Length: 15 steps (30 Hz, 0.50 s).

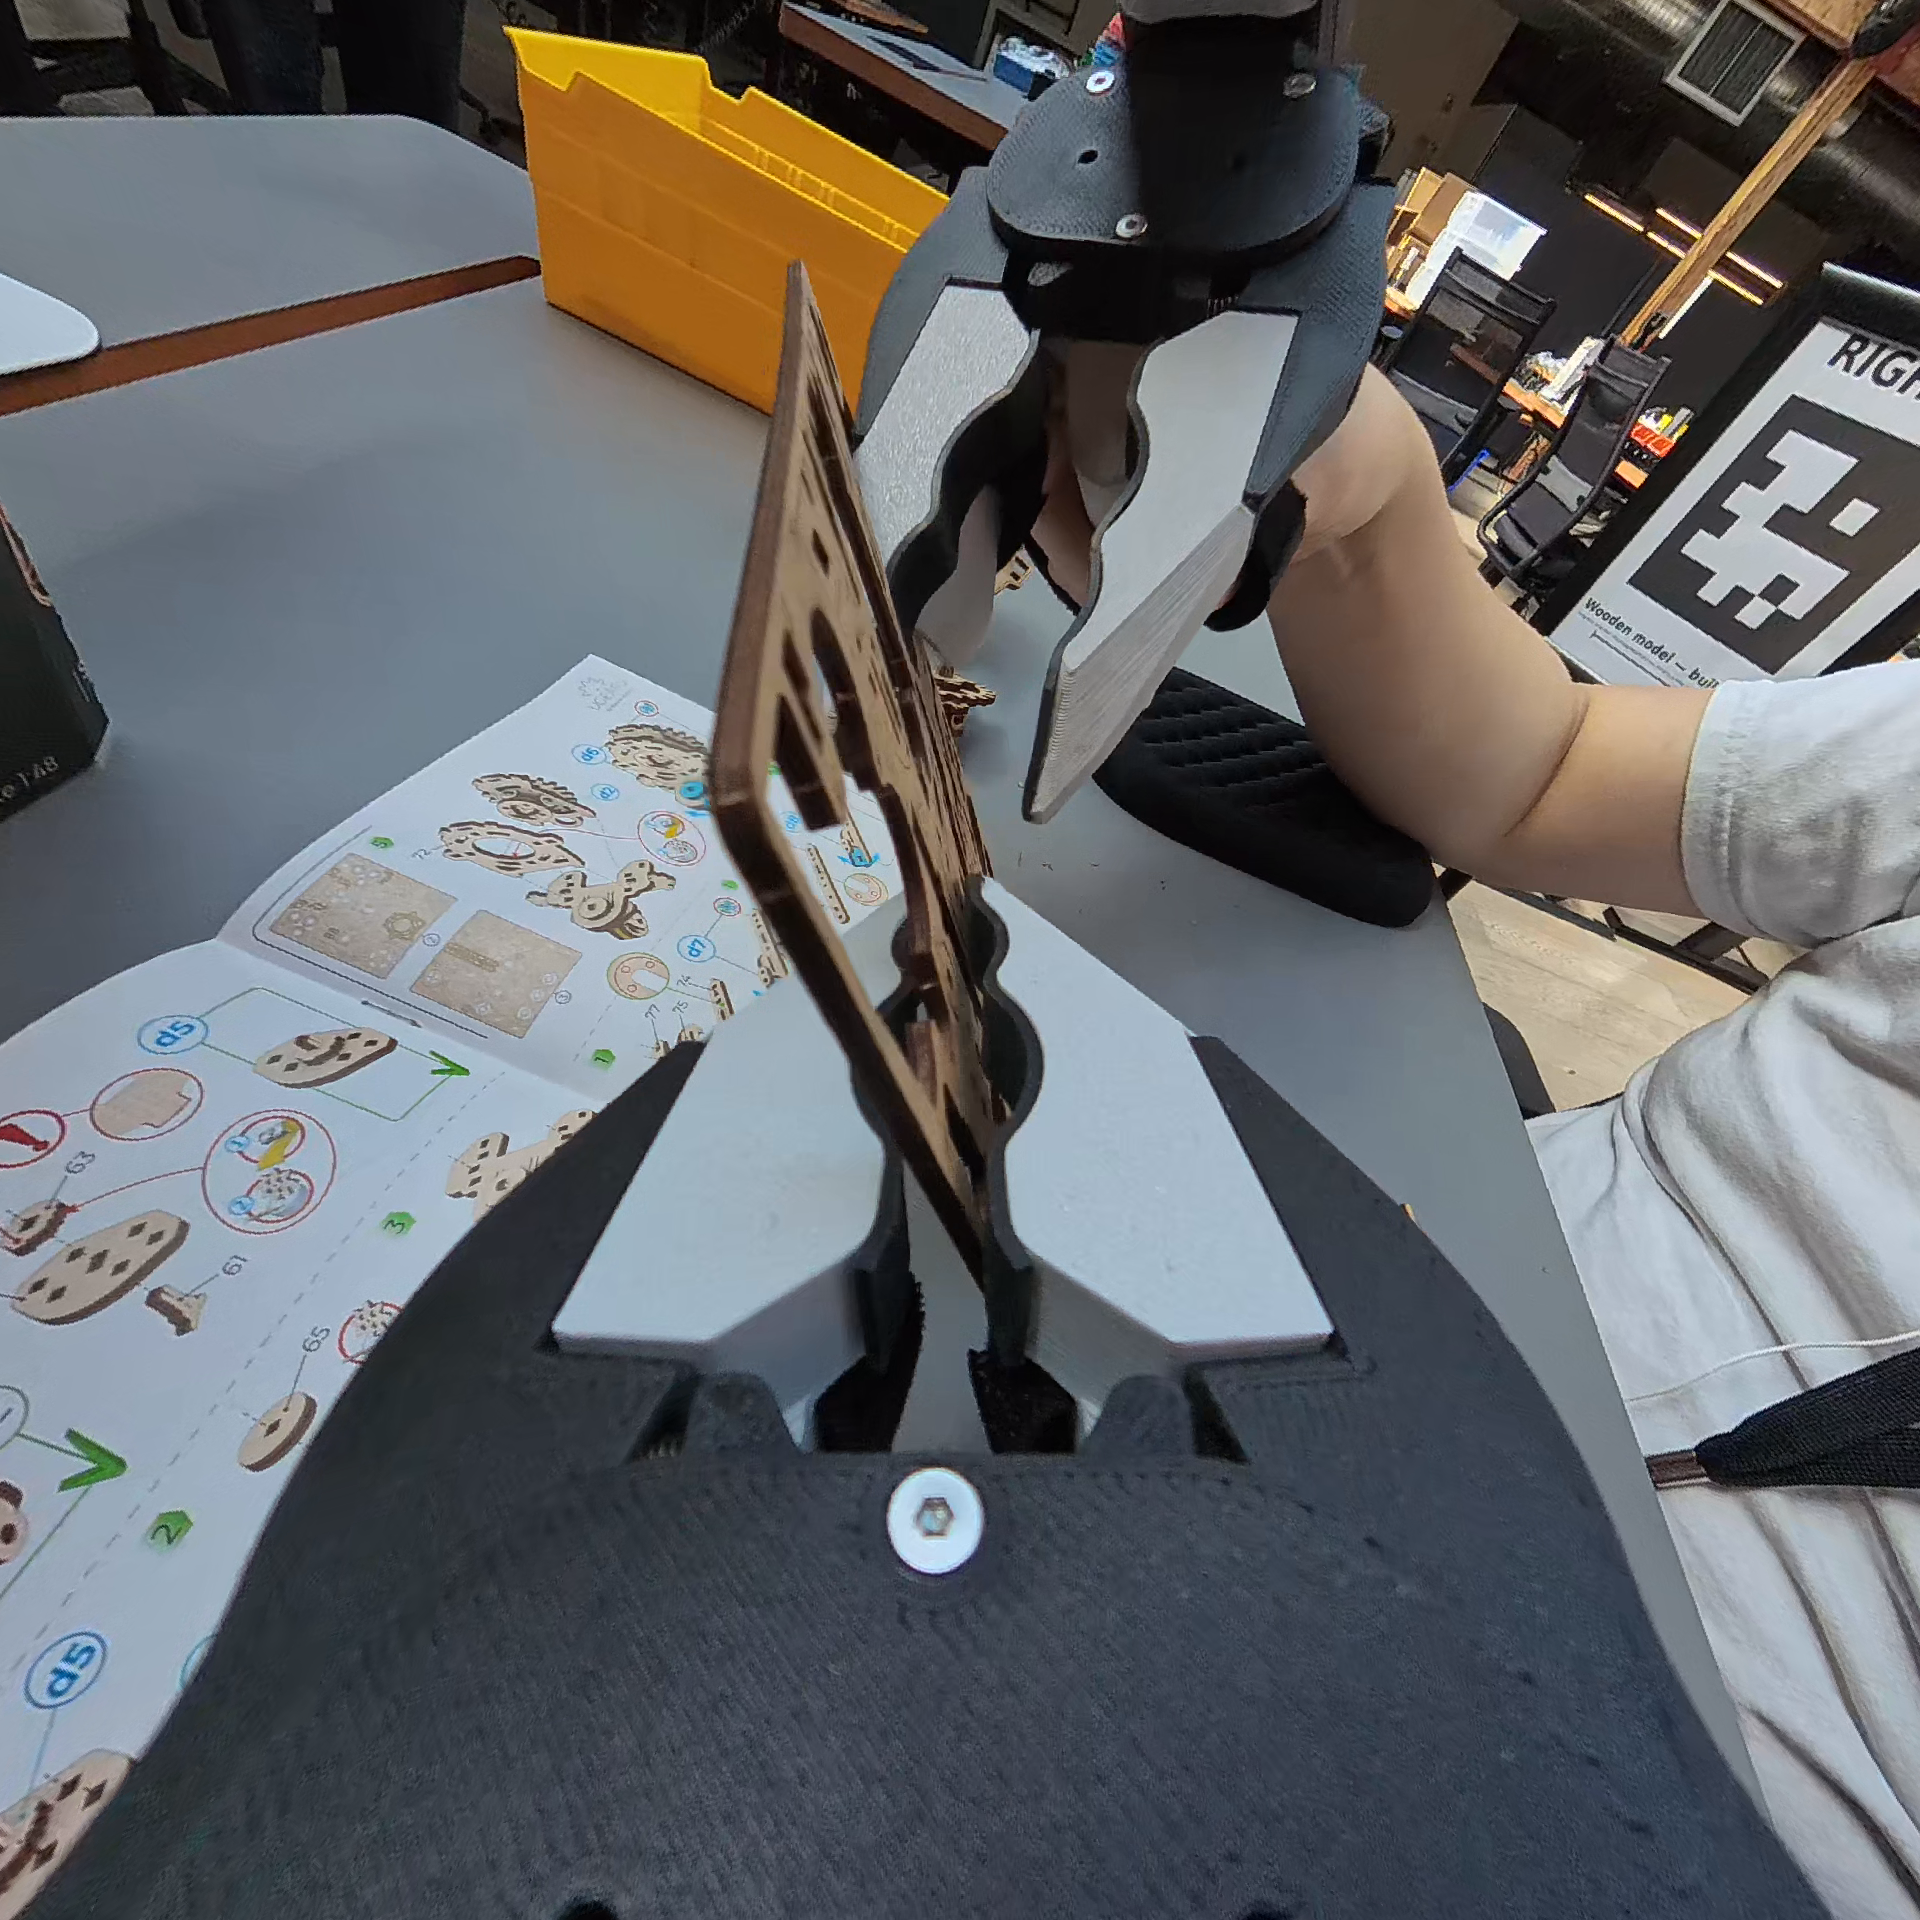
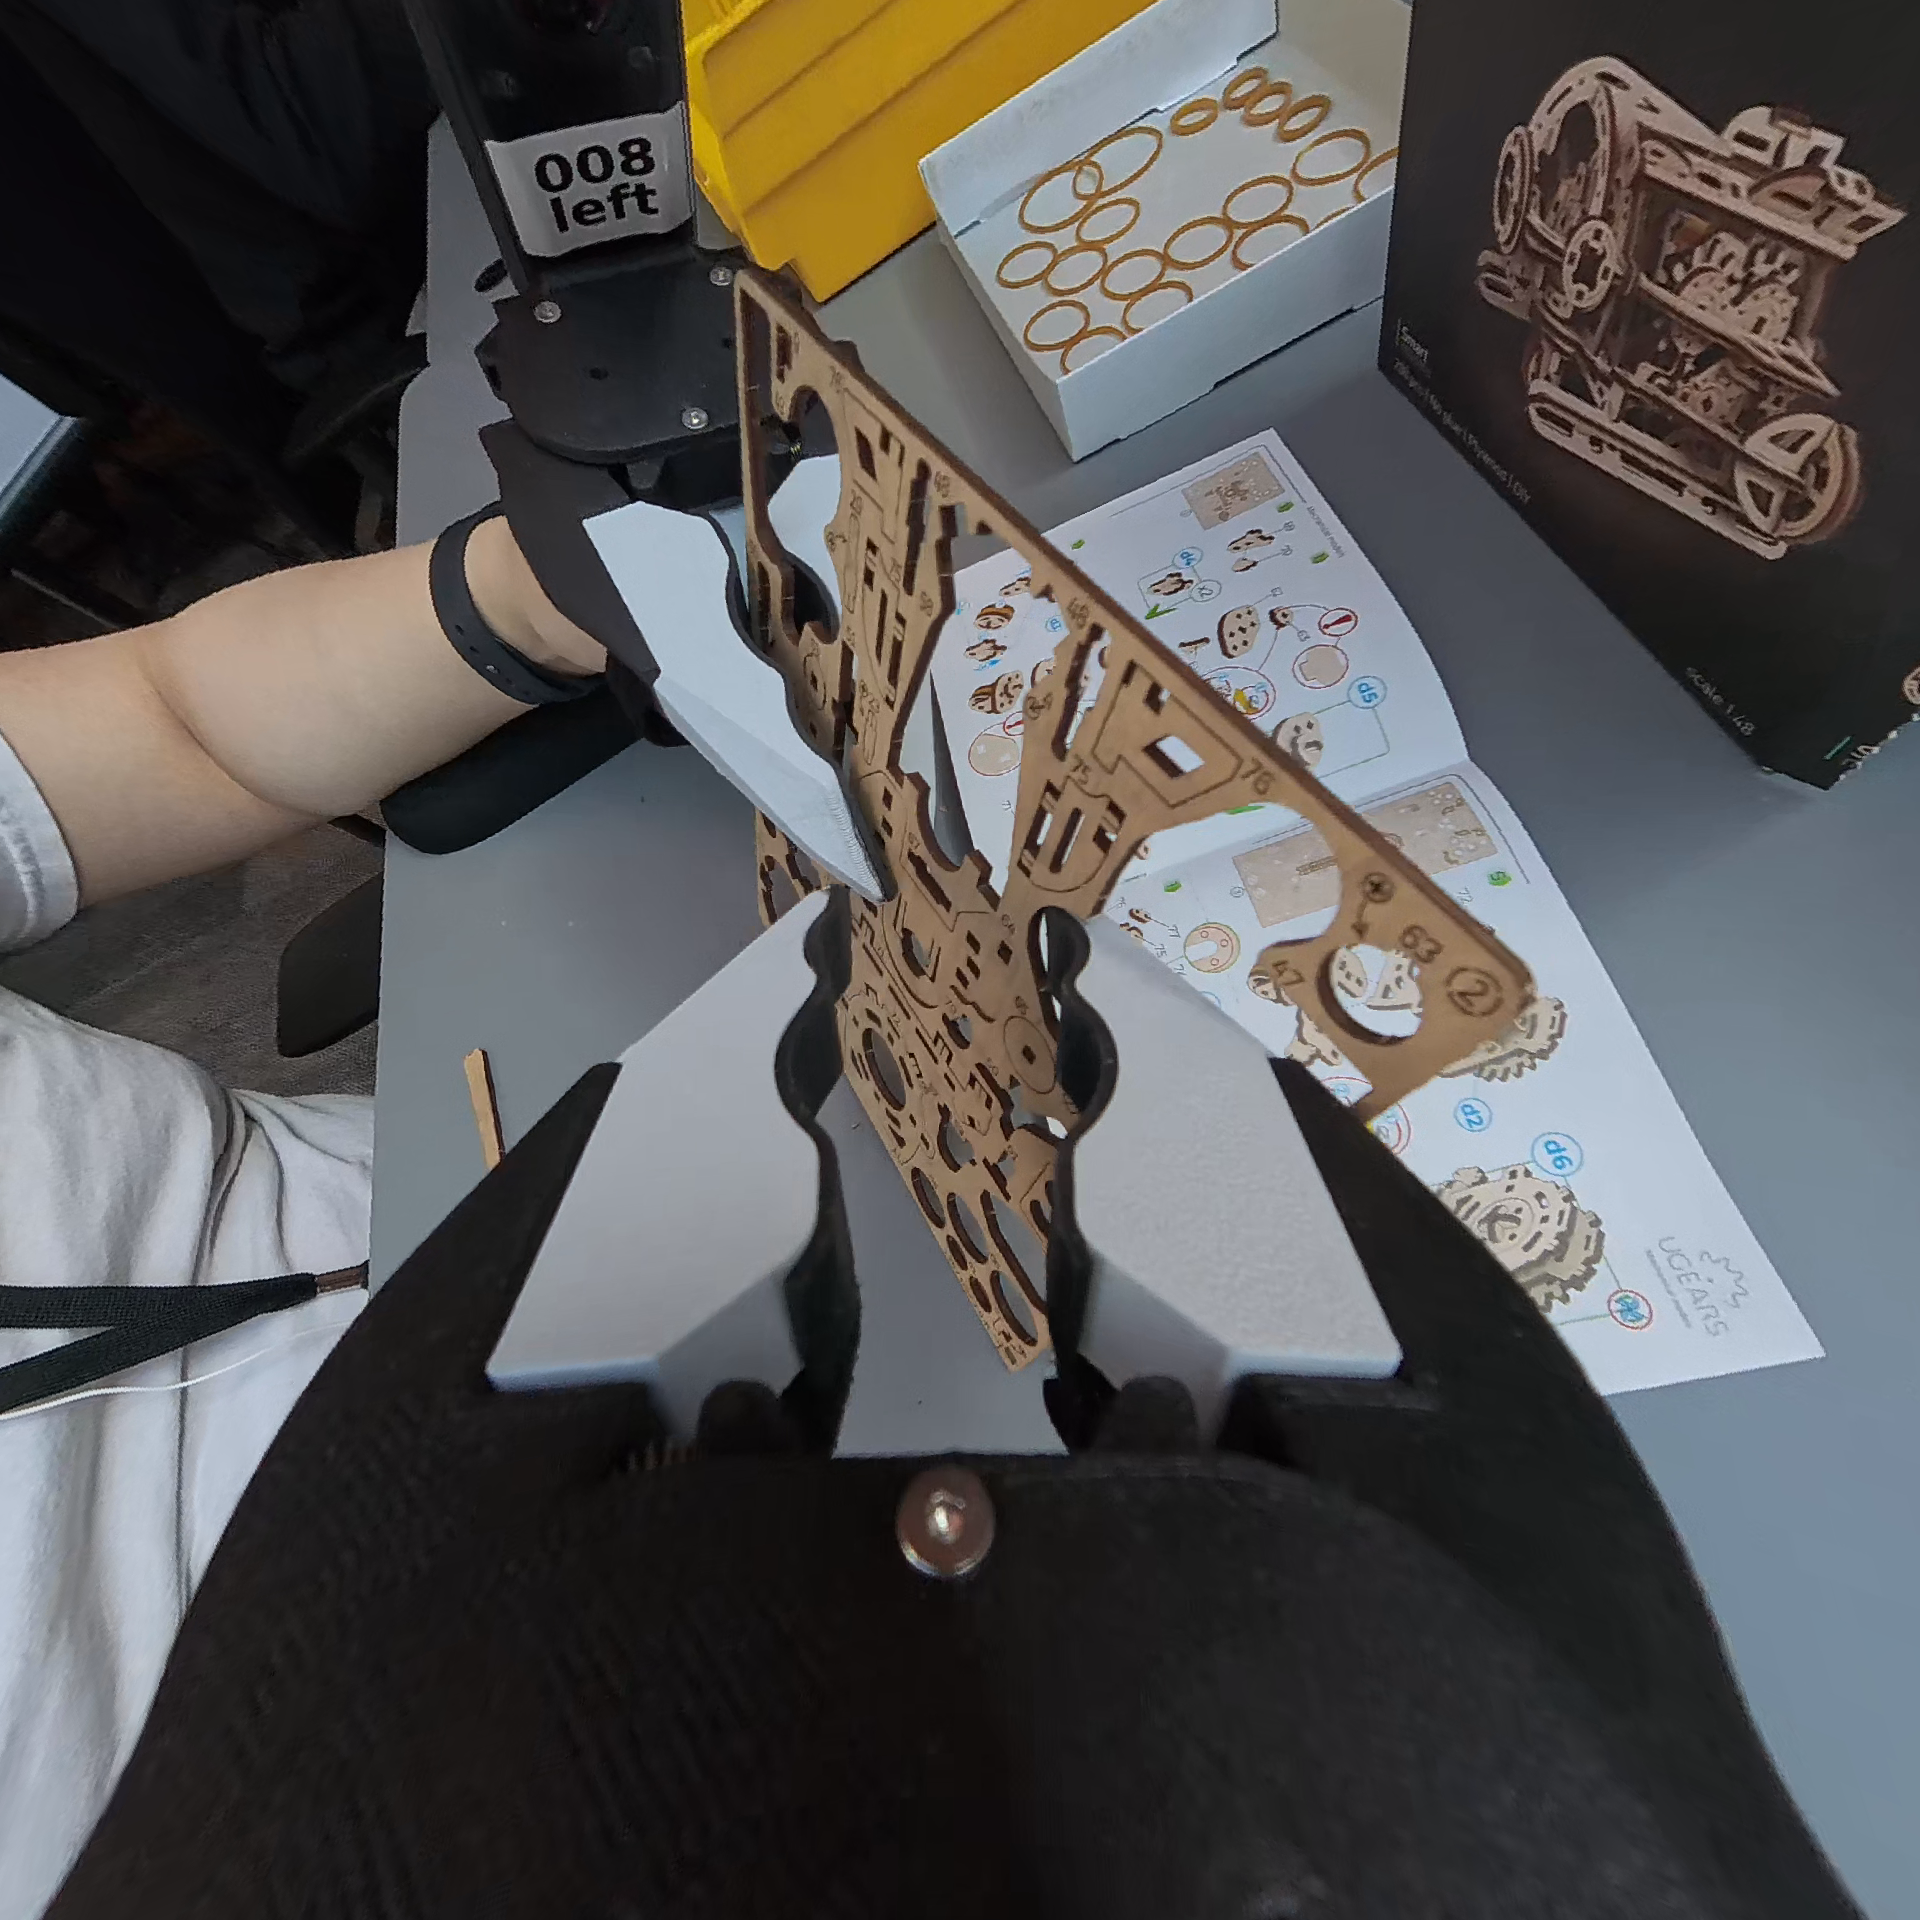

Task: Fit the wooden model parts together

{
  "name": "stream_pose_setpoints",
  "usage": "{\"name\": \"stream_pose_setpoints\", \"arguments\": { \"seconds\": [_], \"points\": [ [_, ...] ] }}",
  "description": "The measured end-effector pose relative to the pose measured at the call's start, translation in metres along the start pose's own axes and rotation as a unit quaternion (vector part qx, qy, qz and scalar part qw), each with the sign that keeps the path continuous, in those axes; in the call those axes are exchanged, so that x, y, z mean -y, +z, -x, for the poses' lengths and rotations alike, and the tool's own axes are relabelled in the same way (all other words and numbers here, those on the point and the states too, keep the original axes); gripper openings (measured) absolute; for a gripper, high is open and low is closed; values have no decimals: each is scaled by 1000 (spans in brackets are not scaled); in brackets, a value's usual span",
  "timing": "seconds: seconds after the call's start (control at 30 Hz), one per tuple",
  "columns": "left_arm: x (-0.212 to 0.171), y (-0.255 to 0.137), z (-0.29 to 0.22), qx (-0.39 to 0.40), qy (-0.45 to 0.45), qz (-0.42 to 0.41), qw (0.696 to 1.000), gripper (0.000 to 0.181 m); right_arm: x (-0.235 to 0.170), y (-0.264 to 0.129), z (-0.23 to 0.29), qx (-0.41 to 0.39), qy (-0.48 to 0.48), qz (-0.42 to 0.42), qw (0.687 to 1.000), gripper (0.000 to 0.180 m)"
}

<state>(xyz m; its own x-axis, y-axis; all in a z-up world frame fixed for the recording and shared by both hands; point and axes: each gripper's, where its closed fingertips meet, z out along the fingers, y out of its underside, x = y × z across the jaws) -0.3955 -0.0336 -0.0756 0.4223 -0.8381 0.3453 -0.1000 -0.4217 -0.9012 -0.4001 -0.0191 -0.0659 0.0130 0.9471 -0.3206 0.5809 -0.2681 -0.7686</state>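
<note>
Table: grey tabletop w/ folded paper instruction sheet.
Sheet: thin brown laser-cut plywood parts sheet, held upright above table; likely light, stiff, brittle at cut-outs, so grip solid border.
L claw: left gripper clamped on sheet edge.
R claw: right gripper part-open, straddling sheet.
Views: only R wrist view shows white box of rubber bands.

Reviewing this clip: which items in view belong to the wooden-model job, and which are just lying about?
Part of the job:
- wooden parts sheet, clamped by the left gripper
- right gripper, open around the sheet
- instruction sheet
- assembled gear pieces on the instructions

Probably lying about:
- yellow bin
- white box of rubber bands
- model's black box
- black wrist rest
- wood sliver
</note>
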Motion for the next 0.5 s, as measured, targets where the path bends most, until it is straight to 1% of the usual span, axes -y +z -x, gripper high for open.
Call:
{"name": "stream_pose_setpoints", "arguments": {
  "seconds": [0.07, 0.13, 0.2, 0.3, 0.4, 0.5],
  "points": [
    [1, -1, -1, 0, 4, -1, 1000, 2, 1, 0, -1, -12, -13, -1, 1000, 31],
    [-1, -2, -2, -3, 9, 4, 1000, 2, -2, 1, -7, -42, -38, 8, 998, 20],
    [-5, -2, -3, -7, 7, 25, 1000, 3, -4, 2, -6, -42, -41, 18, 998, 19],
    [-14, -6, 0, -3, 3, 57, 998, 4, -6, 1, -11, -51, -39, 21, 998, 19],
    [-13, -5, 3, -6, -17, 46, 999, 3, -4, 0, -15, -58, -30, 11, 998, 20],
    [-13, -2, 4, -4, -22, 40, 999, 2, -6, 3, -17, -66, -25, 14, 997, 33]
  ]
}}
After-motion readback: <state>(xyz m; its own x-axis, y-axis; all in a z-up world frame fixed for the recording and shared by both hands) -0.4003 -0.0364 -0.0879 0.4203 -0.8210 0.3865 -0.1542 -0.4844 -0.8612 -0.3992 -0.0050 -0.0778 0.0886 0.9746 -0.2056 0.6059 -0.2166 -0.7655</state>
